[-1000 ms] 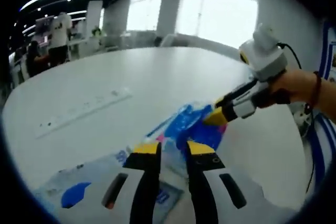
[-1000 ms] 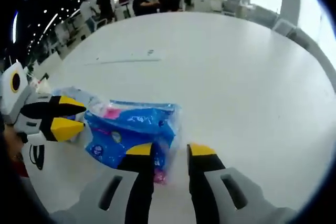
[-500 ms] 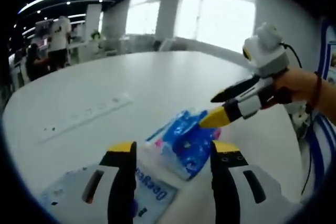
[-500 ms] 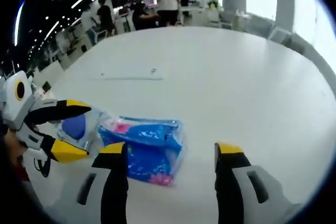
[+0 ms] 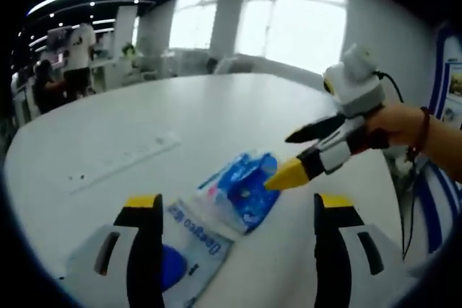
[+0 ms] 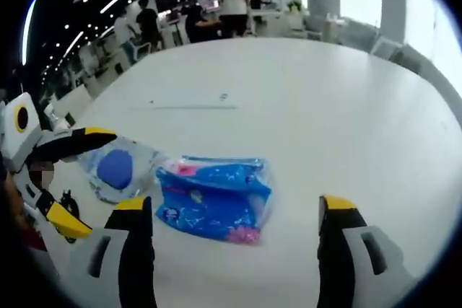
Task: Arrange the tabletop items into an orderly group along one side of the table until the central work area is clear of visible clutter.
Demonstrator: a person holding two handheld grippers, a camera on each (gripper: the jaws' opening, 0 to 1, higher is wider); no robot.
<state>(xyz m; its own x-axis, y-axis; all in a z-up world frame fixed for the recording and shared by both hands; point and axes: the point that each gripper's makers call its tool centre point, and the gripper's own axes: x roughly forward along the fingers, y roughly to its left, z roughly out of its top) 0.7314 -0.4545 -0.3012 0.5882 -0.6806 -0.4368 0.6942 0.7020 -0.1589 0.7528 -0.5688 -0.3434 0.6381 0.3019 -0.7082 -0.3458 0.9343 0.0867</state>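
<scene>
A blue plastic packet [image 6: 216, 196] with pink print lies flat on the white table [image 6: 303, 99]. Beside it lies a pale wipes pack [image 6: 115, 171] with a blue oval on top. In the left gripper view the blue packet [image 5: 242, 191] and the pale wipes pack [image 5: 184, 243] sit between and just ahead of my jaws. My left gripper [image 5: 238, 210] is open wide, nothing in it. My right gripper [image 6: 234, 210] is open too, hovering over the blue packet. The right gripper [image 5: 296, 156] enters the left gripper view from the right, its jaws apart above the packet.
A long white power strip [image 5: 119, 160] lies further out on the table, also seen as a thin power strip [image 6: 191, 106] in the right gripper view. People stand at desks [image 6: 216, 5] beyond the table's far edge. A cable [image 5: 411, 200] hangs by the person's arm.
Both grippers have opened, letting go of the packs, and pulled back a little. The blue packet and the wipes pack now lie free on the table.
</scene>
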